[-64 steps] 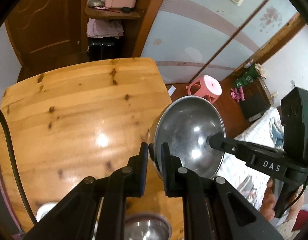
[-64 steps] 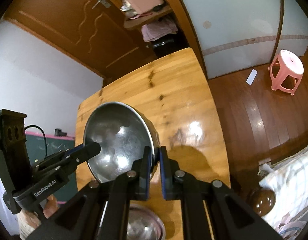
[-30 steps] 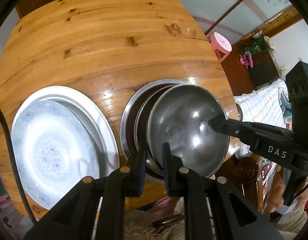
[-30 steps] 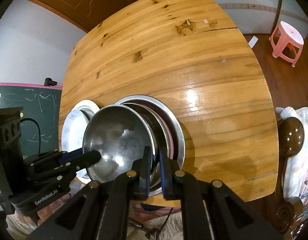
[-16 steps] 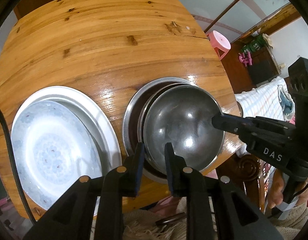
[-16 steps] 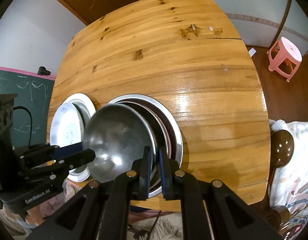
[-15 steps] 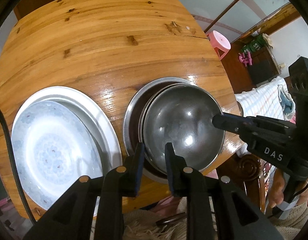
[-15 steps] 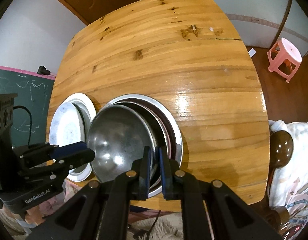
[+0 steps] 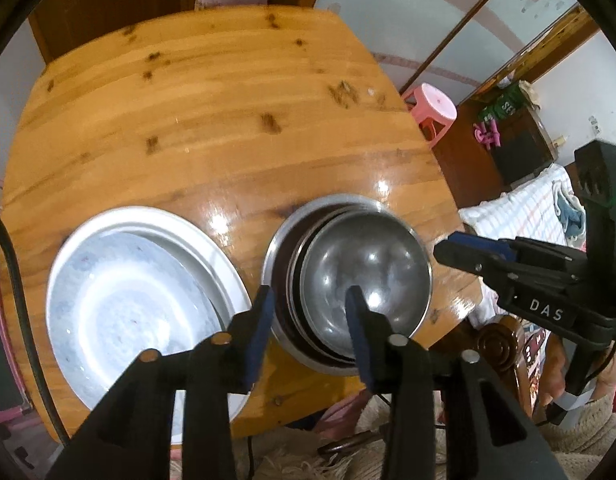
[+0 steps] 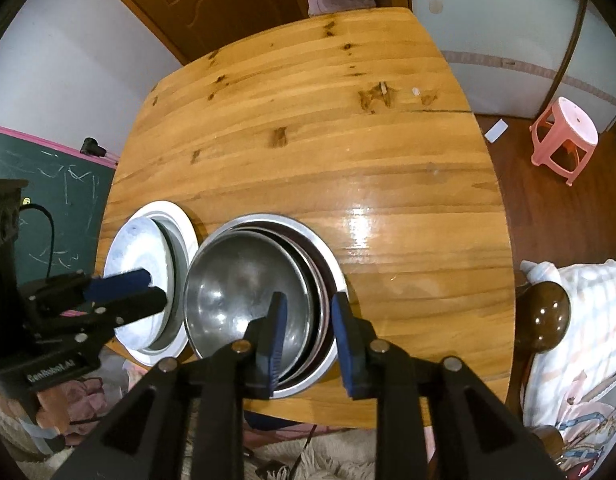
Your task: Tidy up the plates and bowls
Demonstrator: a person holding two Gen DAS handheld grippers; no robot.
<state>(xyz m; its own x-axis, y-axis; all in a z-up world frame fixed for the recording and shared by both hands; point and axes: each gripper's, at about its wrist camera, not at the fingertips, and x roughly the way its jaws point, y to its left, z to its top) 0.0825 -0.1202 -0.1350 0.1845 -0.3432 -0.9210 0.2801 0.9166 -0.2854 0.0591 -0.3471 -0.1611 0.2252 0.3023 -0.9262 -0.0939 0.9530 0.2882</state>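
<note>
A steel bowl point(image 9: 364, 264) point(image 10: 243, 280) lies nested on top of a stack of steel bowls point(image 9: 279, 248) point(image 10: 328, 252) near the table's front edge. To its left stands a stack of white plates point(image 9: 123, 292) point(image 10: 147, 248). My left gripper point(image 9: 310, 320) is open, its jaws astride the stack's left rim without gripping. My right gripper point(image 10: 305, 324) is open, its jaws astride the stack's right rim. Each gripper also shows in the other's view: the right point(image 9: 460, 252) and the left point(image 10: 147, 288).
The round wooden table point(image 9: 227, 120) point(image 10: 348, 140) stretches away behind the stacks. A pink stool point(image 9: 432, 108) point(image 10: 564, 136) stands on the floor to the right. A chair back knob point(image 10: 544, 316) and a bed lie close at the right. A chalkboard point(image 10: 47, 184) is at the left.
Both grippers carried the steel bowl down onto the bowl stack, then opened and let go of its rim. The bowl now rests in the stack.
</note>
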